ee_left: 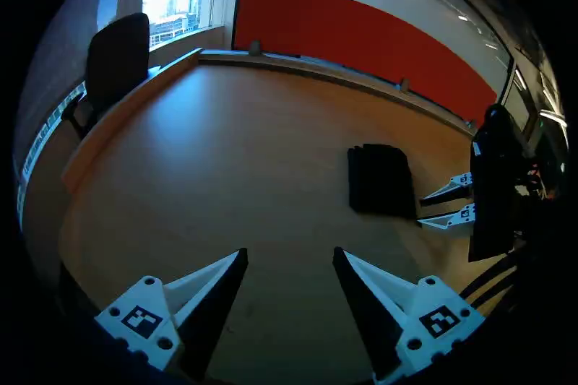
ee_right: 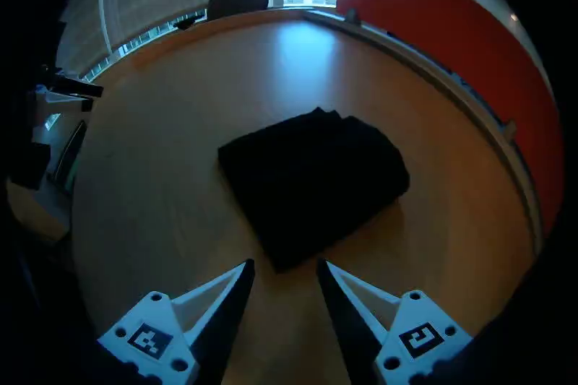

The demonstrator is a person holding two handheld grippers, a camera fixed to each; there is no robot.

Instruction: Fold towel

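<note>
The desk [ee_right: 159,168] is smooth wood with a soft sheen. The towel [ee_right: 318,175] is dark, matt cloth. The right gripper [ee_right: 284,264] is white, matt plastic with black inner faces, as is the left gripper [ee_left: 289,251].

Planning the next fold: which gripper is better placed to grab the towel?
Right. The right gripper is open, aimed at the towel and just short of its near corner. The left gripper, also open, has the towel far off to one side.
</note>
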